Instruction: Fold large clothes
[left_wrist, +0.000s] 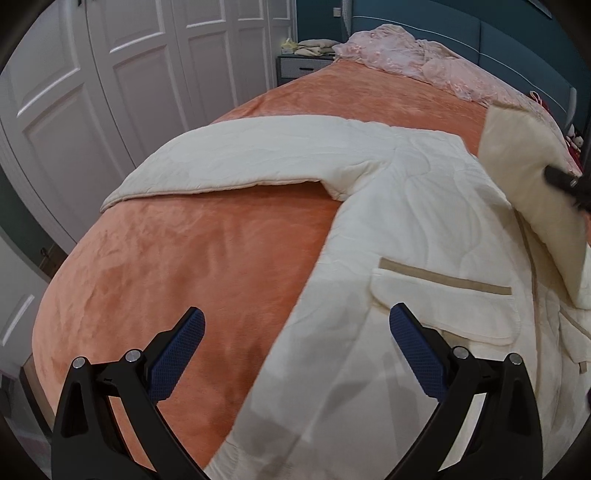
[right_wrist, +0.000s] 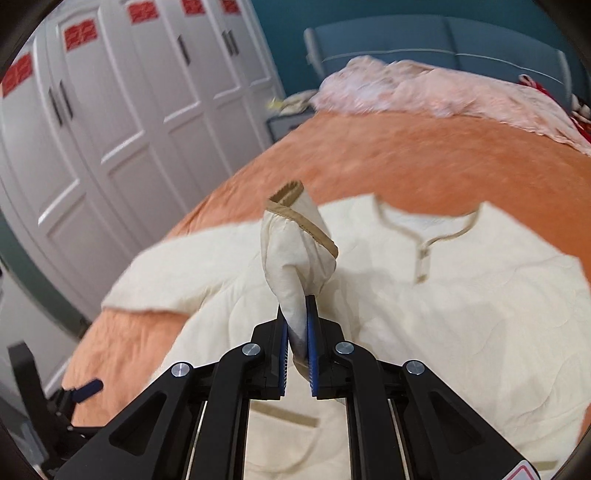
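**Ana:** White panelled wardrobe doors (left_wrist: 110, 92) fill the left wrist view from 9 to 11 o'clock, and an orange bed (left_wrist: 207, 240) takes the middle. Where's the garment?

**Ben:** A cream quilted robe (left_wrist: 424, 229) lies flat on the bed, from 12 round to 5 o'clock. Its left sleeve (left_wrist: 240, 158) runs out toward 10 o'clock, long axis nearly crosswise. The body runs from 6 up toward 1 o'clock, with a pocket (left_wrist: 443, 302) at 4.

**Ana:** And the left claw (left_wrist: 295, 350)?

**Ben:** Pads wide apart, nothing between them, hanging over the robe's near edge. At 3 o'clock the right claw (left_wrist: 561, 181) holds up a flap of cloth.

**Ana:** Now the right wrist view.

**Ben:** Same wardrobe at 9 to 11, a pink blanket (right_wrist: 424, 92) at 1 o'clock. The right claw (right_wrist: 297, 354) is clamped on the right sleeve cuff (right_wrist: 295, 243), which stands up toward 12 with its tan trim on top. The collar (right_wrist: 424, 236) sits at 2 o'clock, so the robe's neck points away from us.

**Ana:** So what does the next move turn on?

**Ben:** I'd judge the lifted sleeve has to cross the chest toward the flat sleeve at 9 o'clock. The left claw (right_wrist: 86, 391), low at 8 o'clock, is nearer that flat sleeve.
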